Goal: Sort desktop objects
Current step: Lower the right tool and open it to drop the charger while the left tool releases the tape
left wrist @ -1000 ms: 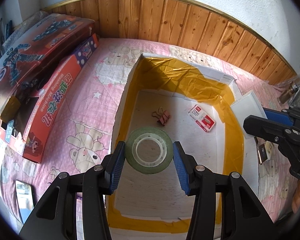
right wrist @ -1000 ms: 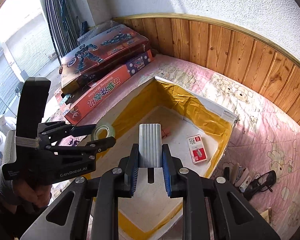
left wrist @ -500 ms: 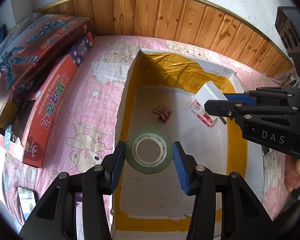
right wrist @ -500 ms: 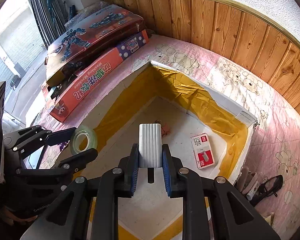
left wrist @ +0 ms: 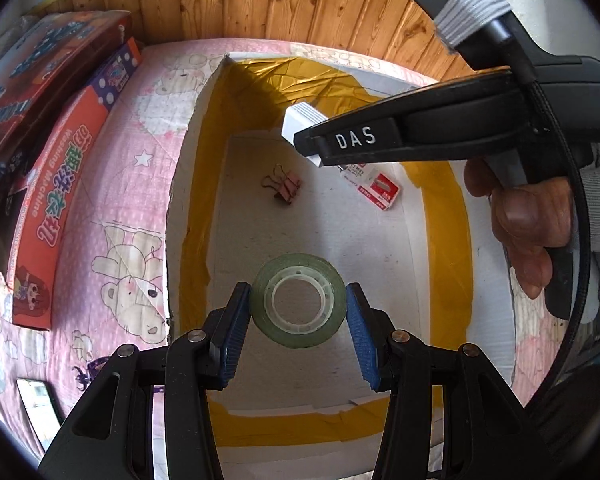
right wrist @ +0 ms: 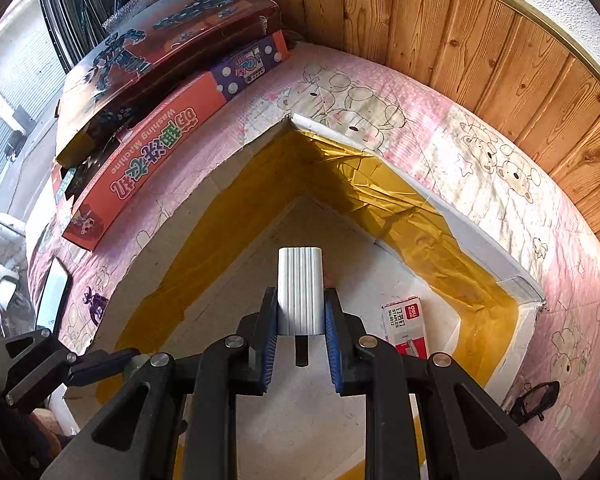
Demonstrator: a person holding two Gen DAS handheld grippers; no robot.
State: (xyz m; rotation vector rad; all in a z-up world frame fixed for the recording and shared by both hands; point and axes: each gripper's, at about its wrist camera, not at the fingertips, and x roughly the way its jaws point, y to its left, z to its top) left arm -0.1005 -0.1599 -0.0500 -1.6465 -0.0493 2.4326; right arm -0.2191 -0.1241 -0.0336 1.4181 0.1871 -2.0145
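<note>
My left gripper [left wrist: 298, 316] is shut on a green roll of clear tape [left wrist: 298, 304] and holds it over the near part of a white box lined with yellow tape [left wrist: 446, 240]. My right gripper [right wrist: 301, 324] is shut on a ribbed white block [right wrist: 300, 288] above the same box [right wrist: 484, 240]. In the left wrist view the right gripper and the block [left wrist: 302, 120] hang over the box's far right. On the box floor lie a pink binder clip [left wrist: 284, 186] and a red-and-white staple box [left wrist: 374, 188], which also shows in the right wrist view [right wrist: 406, 326].
Two big toy cartons [right wrist: 160, 92] lie stacked at the left on the pink bear-print cloth [right wrist: 460, 148]. A phone [right wrist: 52, 300] lies near the box's left corner. Black clips [right wrist: 536, 398] lie on the cloth at the right. A wooden panel wall [right wrist: 460, 36] runs behind.
My right gripper has moved with the white block further left over the box. My left gripper has kept the tape roll and shifted right, over the box floor.
</note>
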